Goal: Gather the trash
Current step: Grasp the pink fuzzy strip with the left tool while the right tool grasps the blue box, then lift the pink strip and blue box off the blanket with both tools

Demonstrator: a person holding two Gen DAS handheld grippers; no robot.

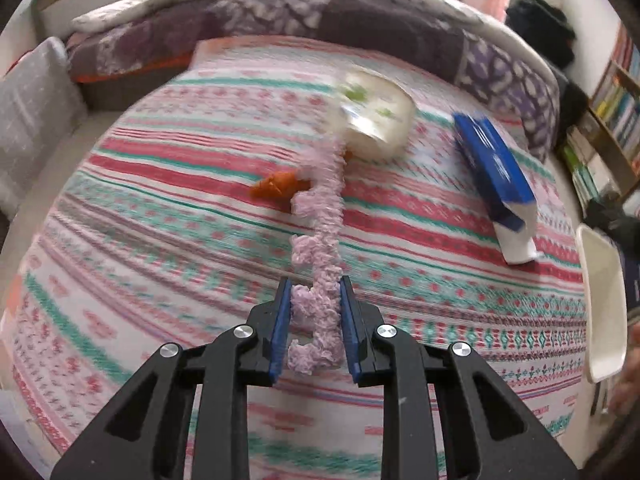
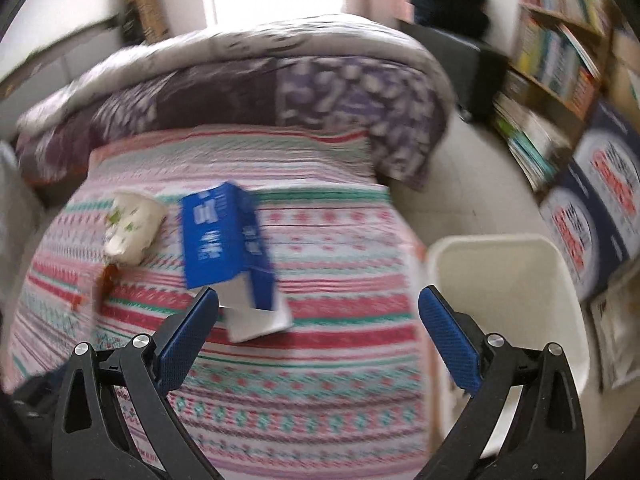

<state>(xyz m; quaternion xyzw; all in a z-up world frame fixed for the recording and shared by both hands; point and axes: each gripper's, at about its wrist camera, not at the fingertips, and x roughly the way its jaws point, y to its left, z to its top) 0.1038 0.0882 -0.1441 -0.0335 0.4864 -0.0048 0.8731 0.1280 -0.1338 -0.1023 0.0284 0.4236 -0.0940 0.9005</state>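
My left gripper (image 1: 314, 286) is shut on a long strip of crinkled pale purple paper (image 1: 320, 240) that trails forward above the striped bed. An orange scrap (image 1: 280, 186), a white paper cup with green print (image 1: 374, 114) on its side, and a blue and white carton (image 1: 494, 176) lie on the bed ahead. My right gripper (image 2: 318, 300) is open and empty above the bed. The carton (image 2: 226, 240) lies just ahead of its left finger. The cup (image 2: 134, 224) and the orange scrap (image 2: 107, 276) lie further left.
A white bin (image 2: 508, 292) stands on the floor at the bed's right edge; its rim (image 1: 604, 300) shows in the left wrist view. A folded purple quilt (image 2: 280, 96) lies across the far end of the bed. Bookshelves (image 2: 560, 64) and boxes stand at right.
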